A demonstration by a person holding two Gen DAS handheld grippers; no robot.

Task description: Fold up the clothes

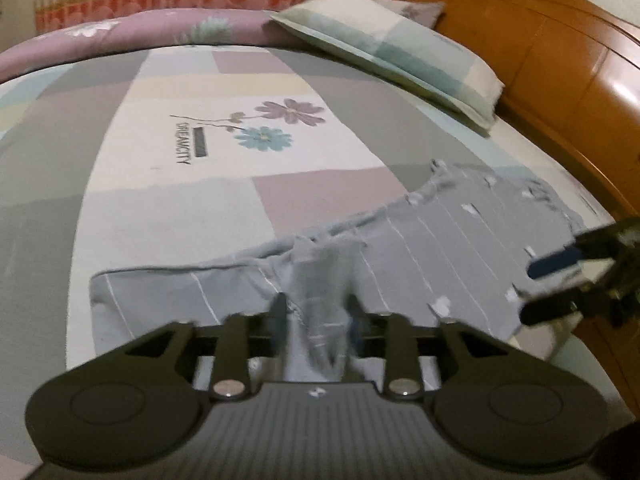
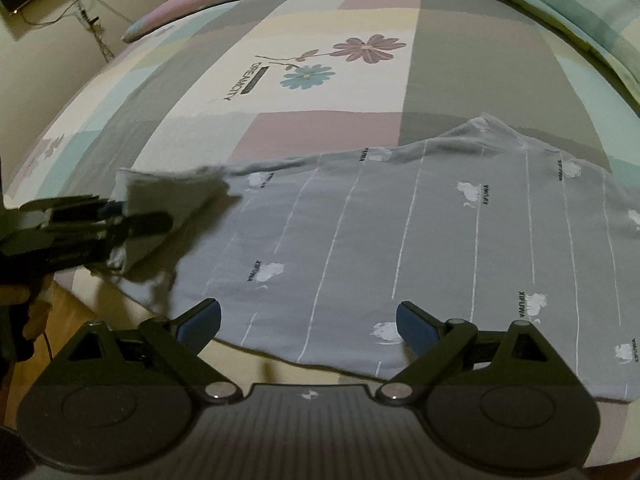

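Grey striped garment (image 2: 420,240) spread on the patchwork bedsheet (image 2: 320,132) below its printed flower (image 2: 368,54), left gripper (image 1: 318,316) clamped on a bunched fold at the garment's left end, right gripper (image 2: 308,320) spread apart over the garment's near edge, pillow (image 1: 400,52) beyond the flower.

1. Grey garment (image 2: 400,240) with thin white lengthwise stripes, small white motifs and dark "XIFUWA" lettering.
2. Spread mostly flat along the near edge of the bed (image 2: 328,136), near hem at the mattress edge.
3. Left end lifted and bunched, pinched in the left tongs (image 1: 318,312).
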